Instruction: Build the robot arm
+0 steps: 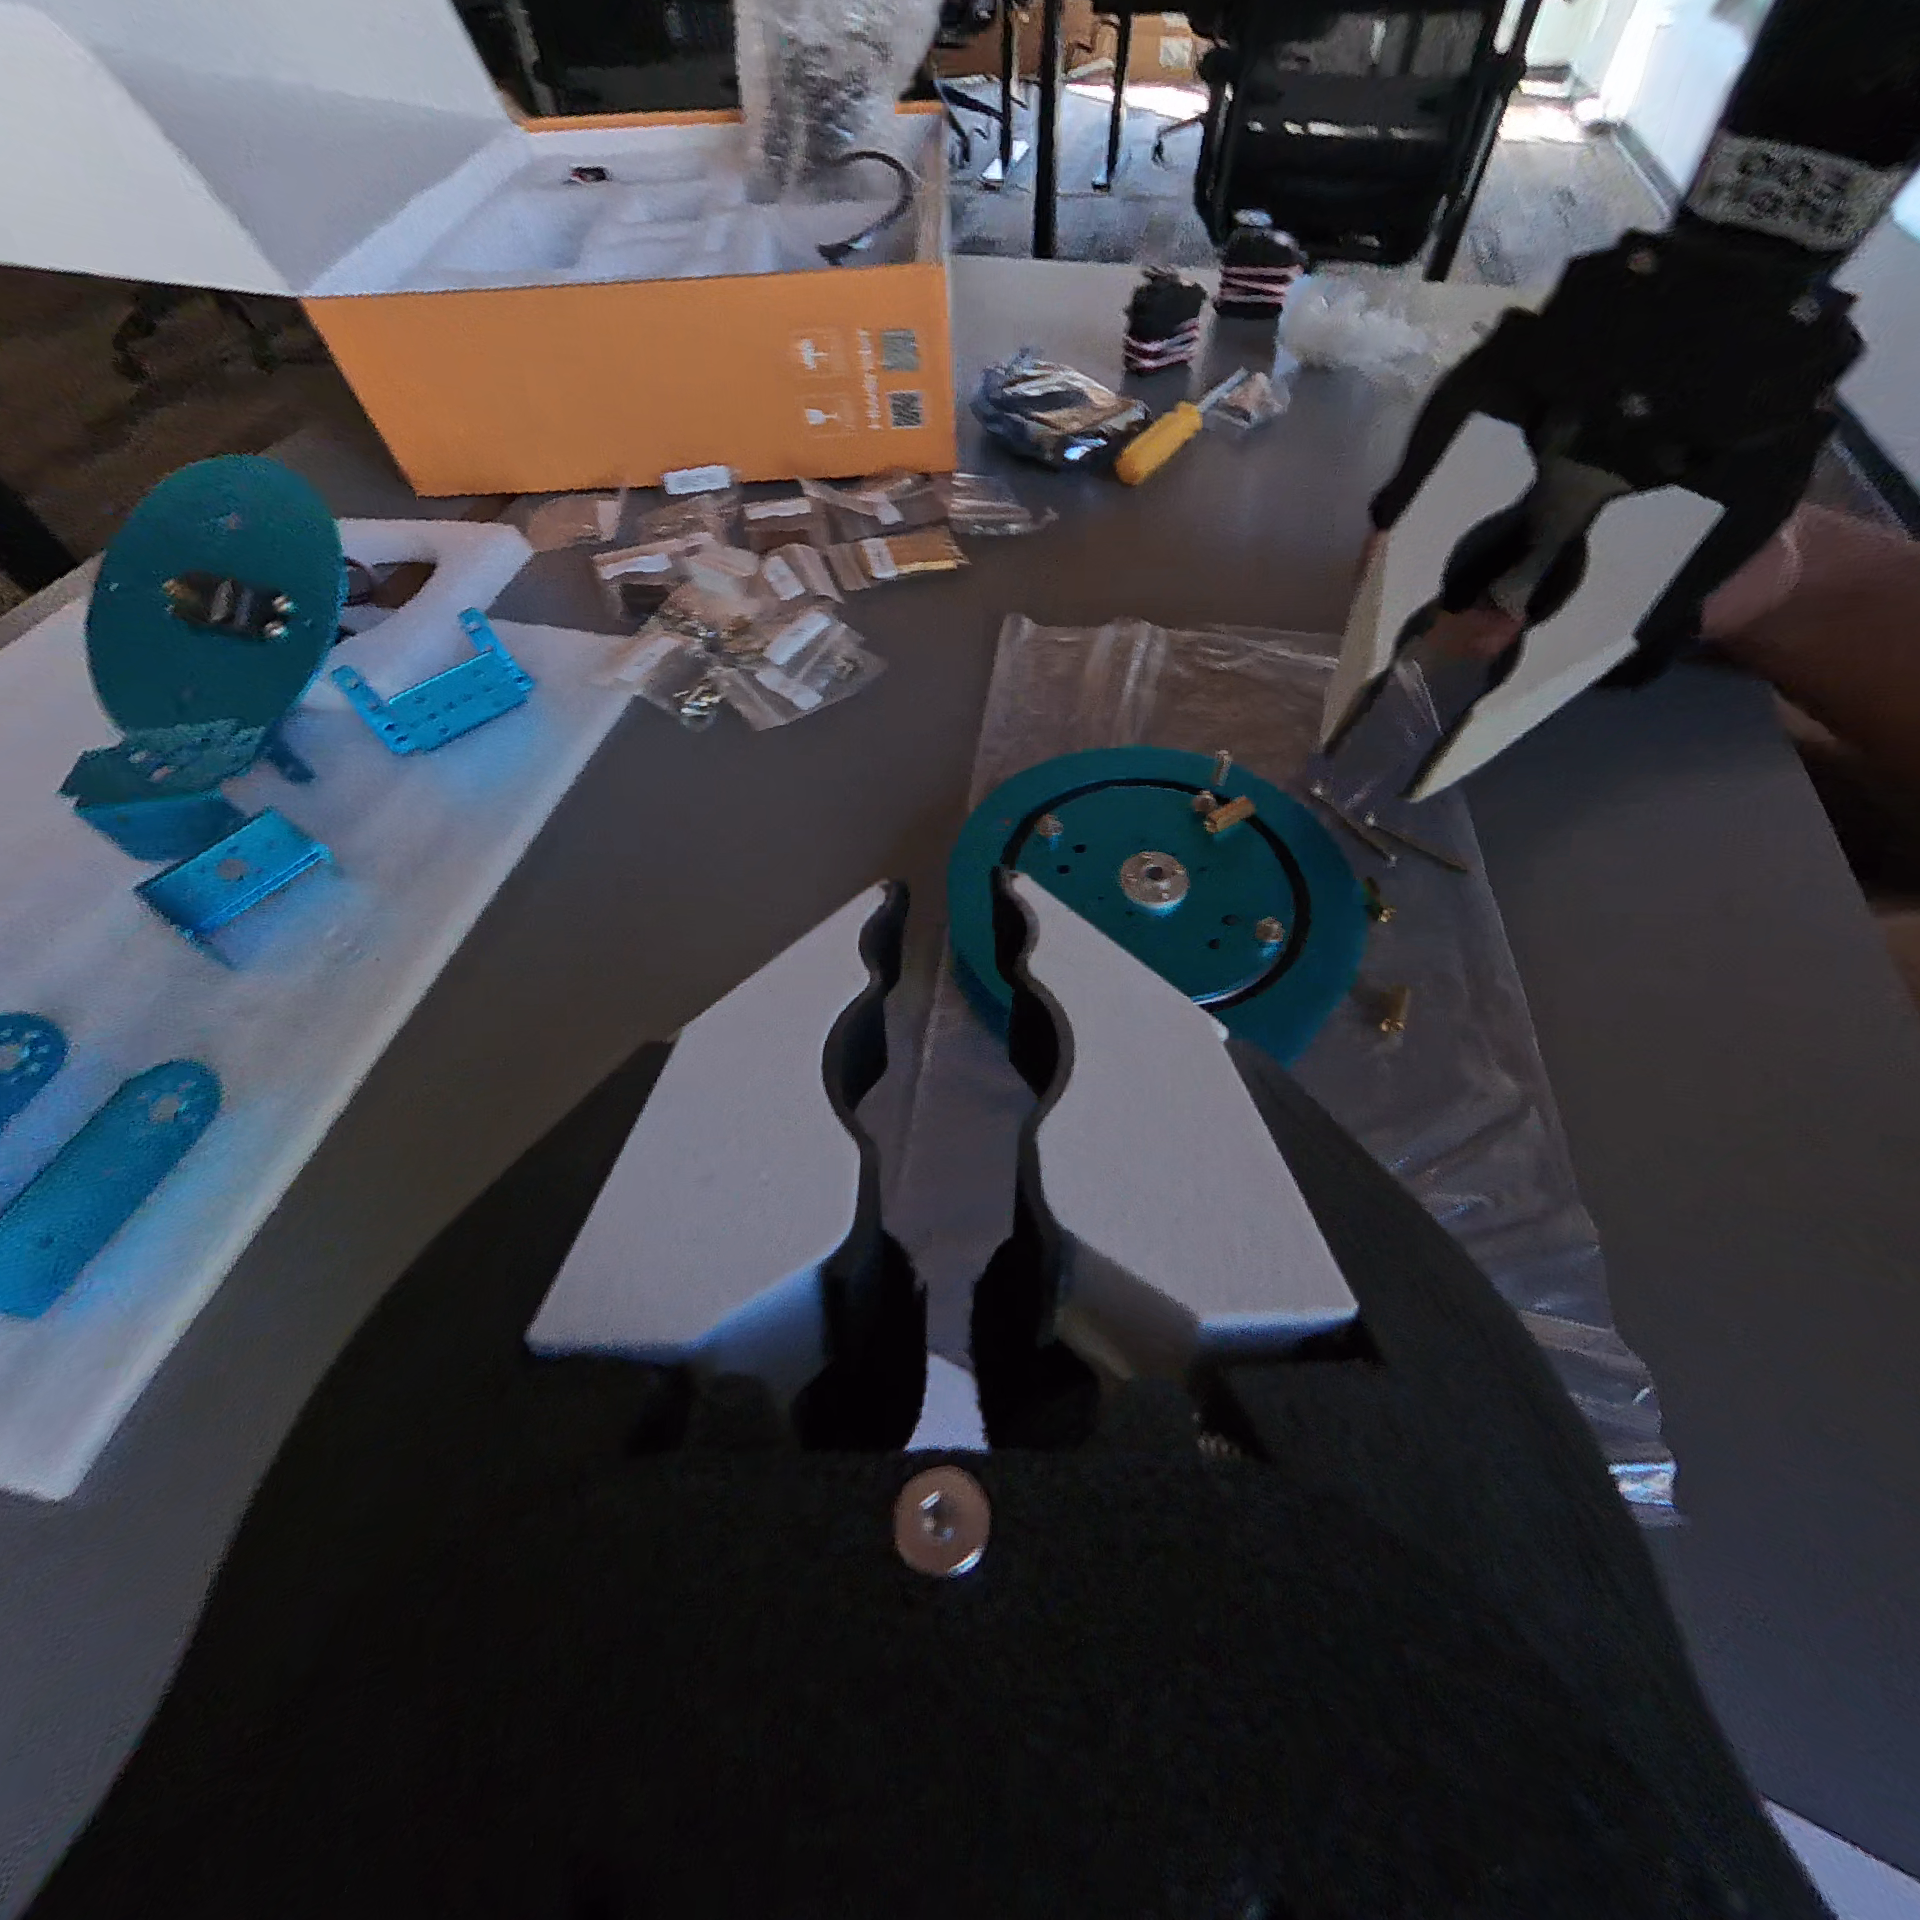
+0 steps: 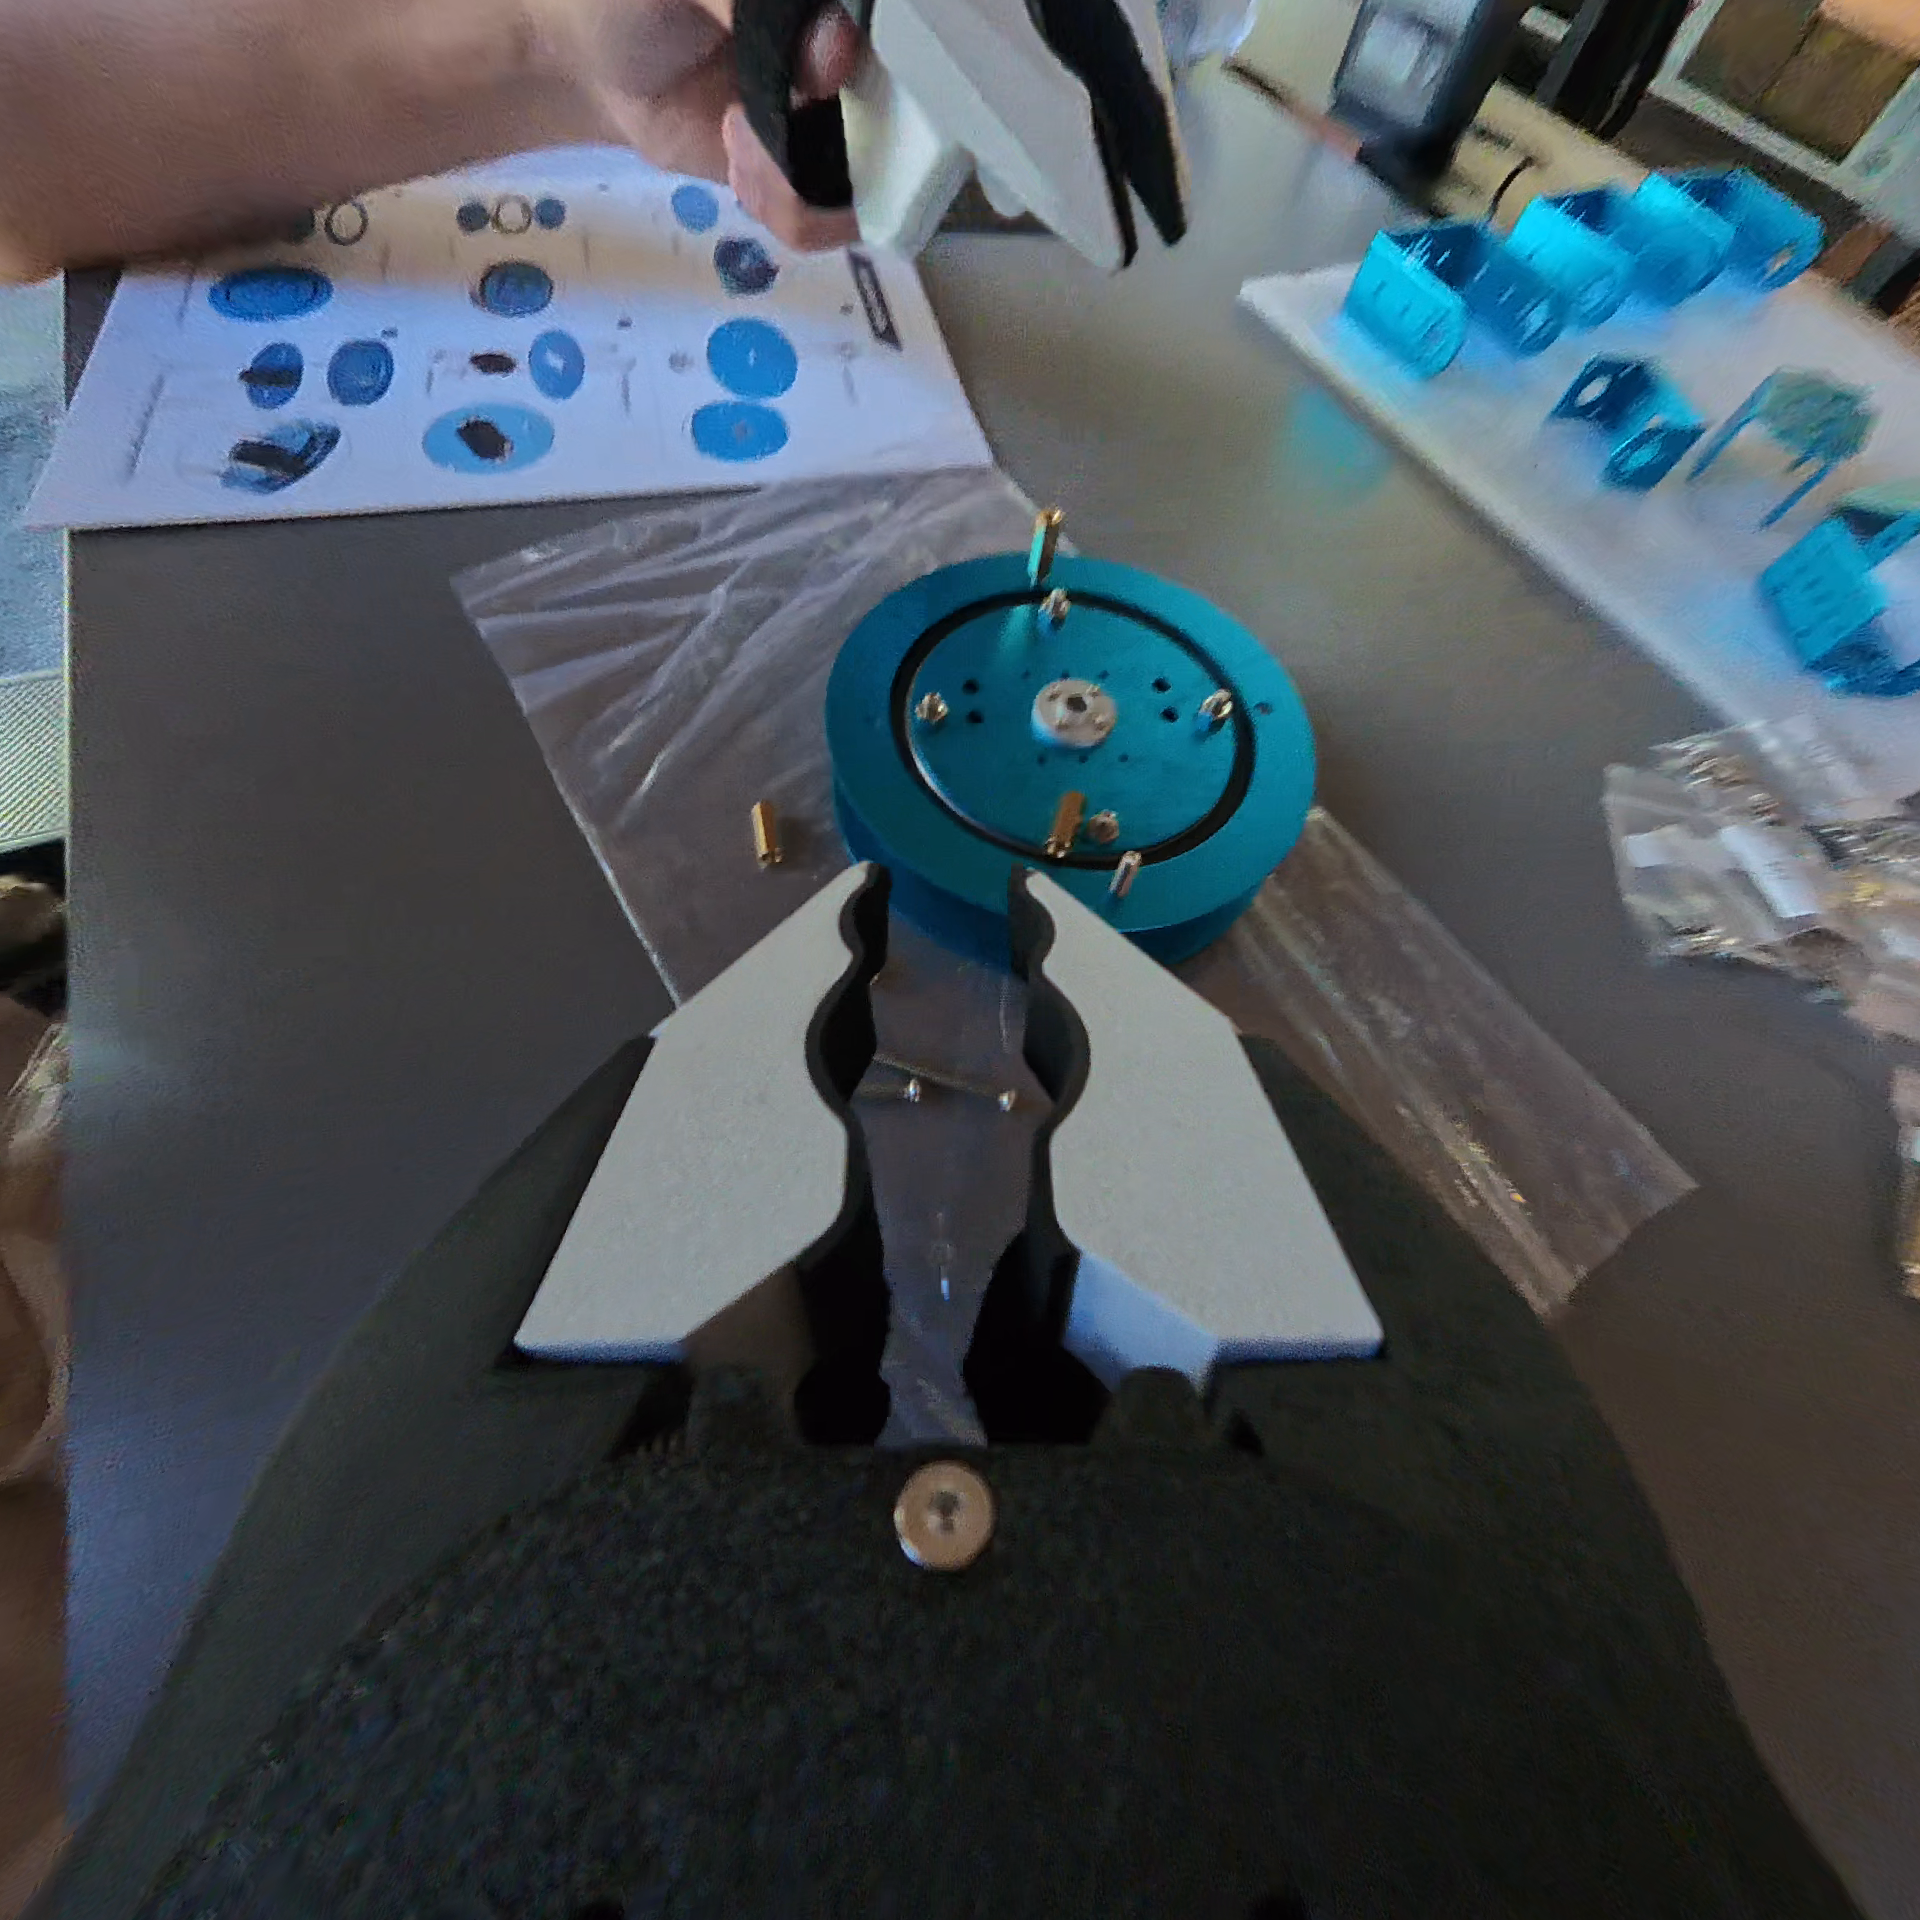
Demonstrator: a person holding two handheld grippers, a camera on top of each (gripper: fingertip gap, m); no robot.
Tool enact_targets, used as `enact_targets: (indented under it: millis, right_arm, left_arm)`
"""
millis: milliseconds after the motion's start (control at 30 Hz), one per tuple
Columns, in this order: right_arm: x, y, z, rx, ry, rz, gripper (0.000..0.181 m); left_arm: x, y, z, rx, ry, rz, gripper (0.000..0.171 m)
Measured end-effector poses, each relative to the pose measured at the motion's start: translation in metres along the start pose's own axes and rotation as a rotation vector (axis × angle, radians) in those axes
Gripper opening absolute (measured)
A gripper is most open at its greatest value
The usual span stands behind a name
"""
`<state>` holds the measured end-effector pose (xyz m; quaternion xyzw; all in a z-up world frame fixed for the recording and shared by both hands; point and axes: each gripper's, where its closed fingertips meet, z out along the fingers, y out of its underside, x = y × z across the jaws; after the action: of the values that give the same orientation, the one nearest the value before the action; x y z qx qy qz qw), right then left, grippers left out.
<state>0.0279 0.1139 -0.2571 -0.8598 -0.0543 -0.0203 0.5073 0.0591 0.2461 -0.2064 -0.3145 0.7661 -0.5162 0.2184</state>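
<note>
- Blue round disc assembly (image 2: 1070, 727) lies flat on a clear plastic bag (image 2: 665, 644) spread on the grey table (image 2: 312, 883), with brass standoffs (image 2: 1044, 542) and small screws standing up from its top face and a silver hub at its middle
- Right gripper (image 2: 945, 888) has its jaws a narrow gap apart with nothing between the tips; they hang just short of the disc's near rim, over the bag, and two loose screws (image 2: 956, 1091) lie on the plastic under the gap
- Left gripper (image 1: 948, 891) is likewise slightly parted and holds nothing, its tips just beside the disc's left rim; whether they touch it cannot be told
- One loose standoff (image 2: 767, 834) lies on the bag just left of the disc
- Open grey table lies left of the bag in the right wrist view; a printed sheet with blue part pictures (image 2: 499, 343) lies beyond it
- White foam tray (image 1: 208, 935) with blue brackets (image 1: 431, 686) sits well to the side, small parts packets (image 1: 748, 603) between it and an open orange box (image 1: 644, 384)
- Yellow-handled screwdriver (image 1: 1158, 442) lies far back
- Box carries small printed symbols and code squares; sheet print is too blurred to make out
</note>
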Motion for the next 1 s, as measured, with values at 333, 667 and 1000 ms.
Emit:
enact_targets:
  millis: [333, 667, 1000]
  right_arm:
    - [-0.001, 0.001, -0.006, 0.022, 0.077, 0.025, 0.019]
    - [0.002, 0.006, -0.006, 0.003, 0.077, 0.06, 0.016]
    - [0.006, 0.008, -0.005, -0.003, 0.1, 0.062, 0.016]
  left_arm:
    - [-0.048, -0.007, -0.022, 0.087, -0.14, -0.134, 0.016]
    - [-0.027, -0.006, -0.011, 0.002, -0.126, -0.052, 0.016]
    - [0.006, -0.01, -0.225, -0.082, -0.484, -0.101, 0.019]
